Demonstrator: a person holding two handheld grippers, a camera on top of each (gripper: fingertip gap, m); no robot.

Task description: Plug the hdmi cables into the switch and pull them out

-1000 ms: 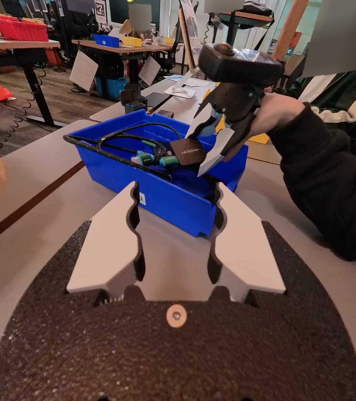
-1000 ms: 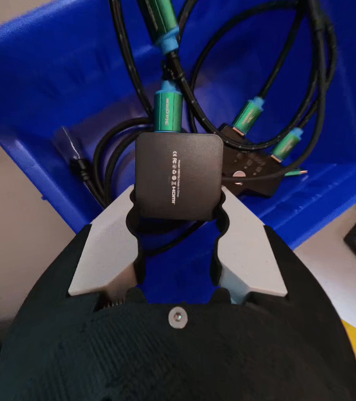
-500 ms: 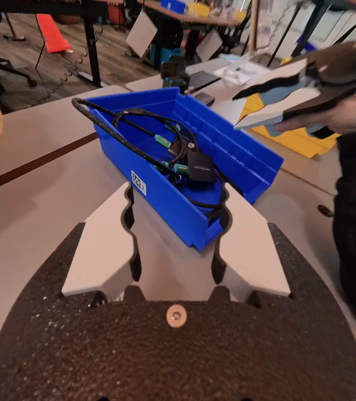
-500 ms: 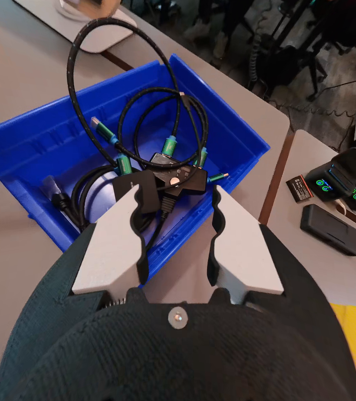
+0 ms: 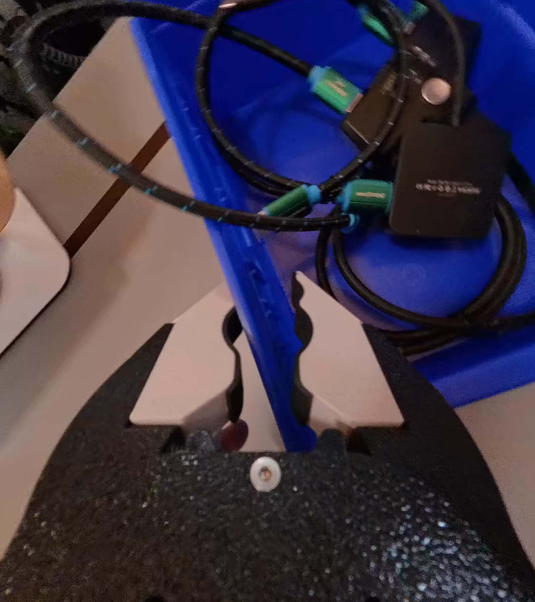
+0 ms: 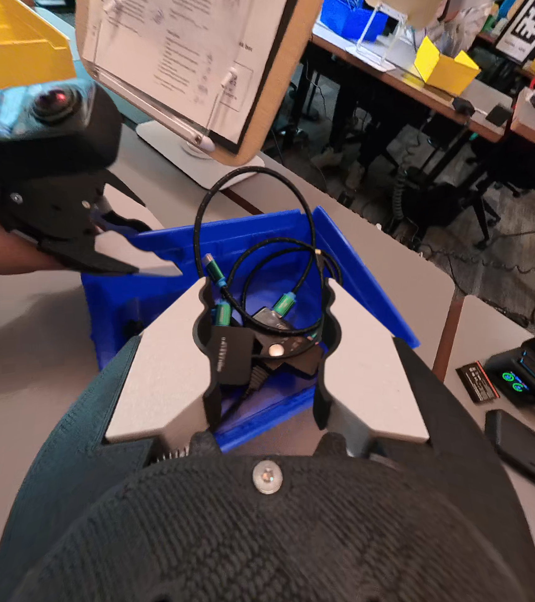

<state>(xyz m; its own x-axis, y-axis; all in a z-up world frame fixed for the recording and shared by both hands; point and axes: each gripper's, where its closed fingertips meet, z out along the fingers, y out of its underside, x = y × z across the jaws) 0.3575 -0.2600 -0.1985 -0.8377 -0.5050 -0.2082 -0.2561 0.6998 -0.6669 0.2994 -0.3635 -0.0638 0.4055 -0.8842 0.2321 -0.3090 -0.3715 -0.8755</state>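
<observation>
L tongs (image 5: 264, 325) are narrowed down w/ the near wall of the blue bin (image 5: 253, 283) running between the two fingers; looks clamped on that wall, prob. to steady or drag the bin, though blur makes actual contact hard to confirm. R tongs (image 6: 264, 329) hang wide apart above the bin, holding nothing. Task items are all inside the bin: the square black switch (image 5: 445, 182) lies flat on the floor of it w/ one green-ended HDMI plug (image 5: 368, 195) seated in its side; a second black box w/ a round button (image 5: 435, 93) sits just behind, another green plug (image 5: 334, 86) at its edge. At least one more green plug (image 5: 290, 202) lies loose near the wall, and a braided cable (image 5: 123, 169) loops out over the rim onto the surface (image 5: 162, 260). Judged progress: partway at best; one cable in, other(s) free, and whether this is the plugging or the pulling phase can't be told from here.
</observation>
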